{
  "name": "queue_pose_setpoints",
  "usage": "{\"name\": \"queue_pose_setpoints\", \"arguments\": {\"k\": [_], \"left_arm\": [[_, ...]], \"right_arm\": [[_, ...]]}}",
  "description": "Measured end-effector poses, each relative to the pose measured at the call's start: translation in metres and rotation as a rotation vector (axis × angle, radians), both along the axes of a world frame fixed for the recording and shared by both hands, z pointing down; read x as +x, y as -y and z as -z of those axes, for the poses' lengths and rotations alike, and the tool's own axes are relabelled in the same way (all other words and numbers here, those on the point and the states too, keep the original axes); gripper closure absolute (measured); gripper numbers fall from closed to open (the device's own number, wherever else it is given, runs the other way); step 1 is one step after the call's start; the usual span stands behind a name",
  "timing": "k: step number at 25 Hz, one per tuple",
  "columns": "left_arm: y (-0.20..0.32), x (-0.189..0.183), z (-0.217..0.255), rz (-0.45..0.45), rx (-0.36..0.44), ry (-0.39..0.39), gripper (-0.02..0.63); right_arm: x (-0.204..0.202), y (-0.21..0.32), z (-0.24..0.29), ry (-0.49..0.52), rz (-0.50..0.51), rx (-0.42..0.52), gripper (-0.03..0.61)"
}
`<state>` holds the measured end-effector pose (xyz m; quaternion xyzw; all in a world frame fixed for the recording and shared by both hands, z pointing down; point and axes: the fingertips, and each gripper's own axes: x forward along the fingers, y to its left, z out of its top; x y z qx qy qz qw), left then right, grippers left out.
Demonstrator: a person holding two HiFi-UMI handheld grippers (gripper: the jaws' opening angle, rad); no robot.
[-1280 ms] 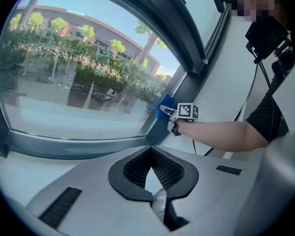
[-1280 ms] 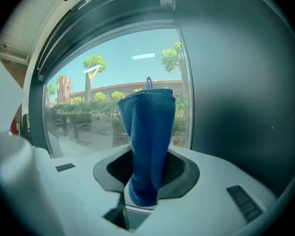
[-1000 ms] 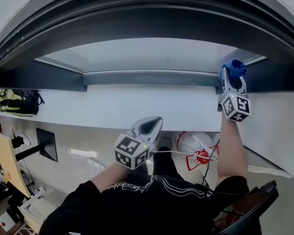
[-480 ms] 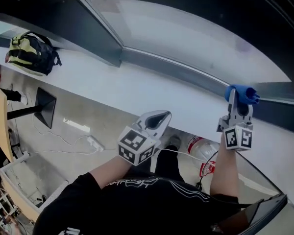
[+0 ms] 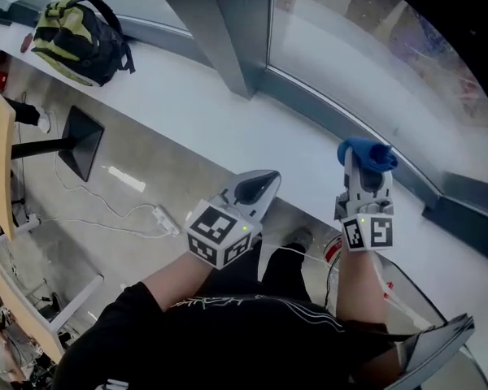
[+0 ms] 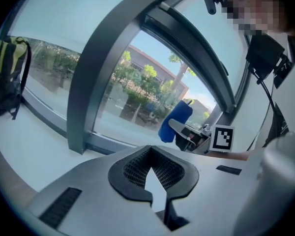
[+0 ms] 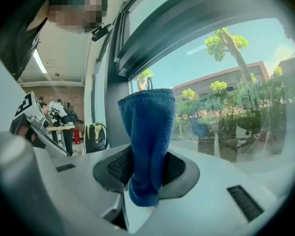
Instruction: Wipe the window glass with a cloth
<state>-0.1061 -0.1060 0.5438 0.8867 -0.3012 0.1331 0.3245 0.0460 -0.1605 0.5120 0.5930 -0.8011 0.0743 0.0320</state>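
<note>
My right gripper (image 5: 362, 171) is shut on a folded blue cloth (image 5: 366, 153) that sticks up from its jaws. It hovers over the white sill (image 5: 220, 124), just short of the window's lower frame. In the right gripper view the cloth (image 7: 147, 132) stands upright between the pads, with the window glass (image 7: 226, 92) behind it. My left gripper (image 5: 254, 188) is lower and to the left, off the sill's near edge, shut on nothing. The left gripper view shows its jaws (image 6: 152, 173) together, and beyond them the cloth (image 6: 175, 120) and the window glass (image 6: 123, 82).
A dark vertical window post (image 5: 228, 31) splits the glass (image 5: 374, 47). A yellow and black backpack (image 5: 77, 27) lies on the sill at far left. On the floor below are cables, a power strip (image 5: 164, 218) and a dark stand (image 5: 80, 140).
The head view has swung round, so the window now lies at upper right and the post shows. The right gripper still grips the cloth near the lower frame. The left gripper has hardly moved.
</note>
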Motion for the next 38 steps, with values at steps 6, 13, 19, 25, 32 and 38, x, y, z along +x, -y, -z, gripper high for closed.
{"name": "queue_pose_setpoints", "arguments": {"k": [6,13,19,25,32,38], "left_arm": [[0.015,-0.062,-0.016,0.080,-0.013,0.025,0.607],[0.019,-0.104,-0.040,0.129,-0.038,0.046,0.607],[0.018,-0.119,-0.059,0.152,-0.070,0.056,0.607],[0.017,-0.124,-0.065,0.130,-0.080,0.077,0.607],[0.019,-0.117,-0.071,0.098,-0.083,0.114,0.607],[0.019,-0.096,-0.078,0.041,-0.084,0.128,0.607]], "right_arm": [[-0.080,0.043,-0.045,0.019,0.081,-0.036,0.468],[-0.124,0.097,-0.111,0.005,0.112,-0.093,0.468],[-0.138,0.153,-0.152,-0.043,0.096,-0.143,0.469],[-0.137,0.181,-0.180,-0.082,0.061,-0.191,0.469],[-0.130,0.196,-0.190,-0.083,0.051,-0.193,0.469],[-0.114,0.185,-0.194,-0.073,0.038,-0.186,0.468]]}}
